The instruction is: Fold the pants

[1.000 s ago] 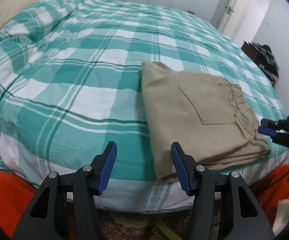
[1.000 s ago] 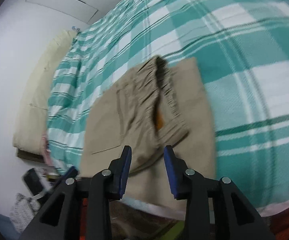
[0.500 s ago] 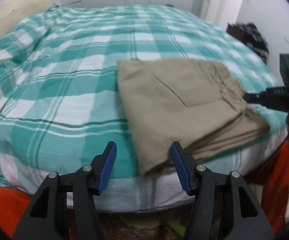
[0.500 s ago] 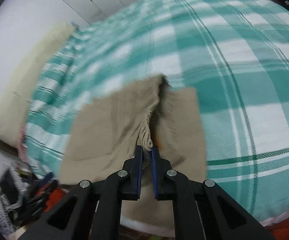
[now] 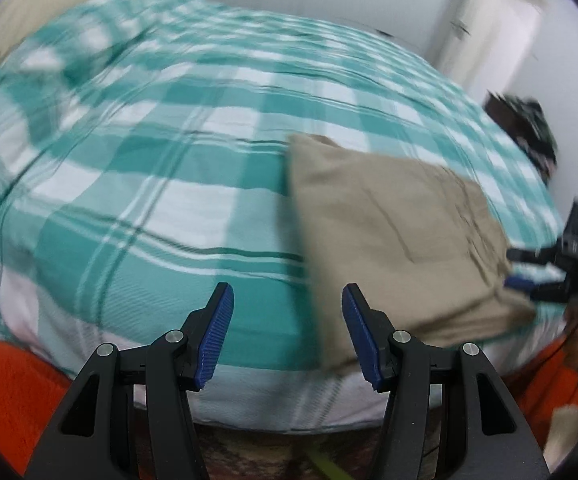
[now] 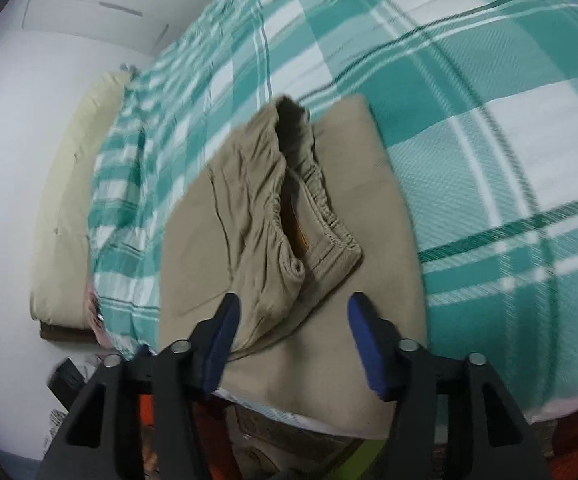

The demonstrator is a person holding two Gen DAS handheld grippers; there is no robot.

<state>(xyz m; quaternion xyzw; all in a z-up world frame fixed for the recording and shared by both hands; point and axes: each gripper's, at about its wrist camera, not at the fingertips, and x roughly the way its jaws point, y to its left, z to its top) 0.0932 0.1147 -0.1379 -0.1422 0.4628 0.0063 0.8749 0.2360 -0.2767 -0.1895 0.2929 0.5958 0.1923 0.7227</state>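
The tan pants (image 5: 393, 232) lie folded in a stack near the front edge of the bed, with the elastic waistband (image 6: 309, 200) on top. My left gripper (image 5: 287, 334) is open and empty, just left of the stack's near corner. My right gripper (image 6: 295, 344) is open and empty, jaws spread over the near edge of the pants, below the waistband. The right gripper also shows in the left wrist view (image 5: 529, 280) at the stack's right edge.
The bed carries a teal and white plaid cover (image 5: 149, 168). A cream pillow (image 6: 69, 200) lies at the head of the bed. White wardrobe doors (image 5: 329, 4) stand behind it. A dark pile (image 5: 529, 128) sits by the far wall. Orange fabric (image 5: 5, 392) is below the bed edge.
My right gripper was shut on the waistband half a second ago and has now opened and let it go. The left gripper stayed open and swung its view; the frame is blurred.
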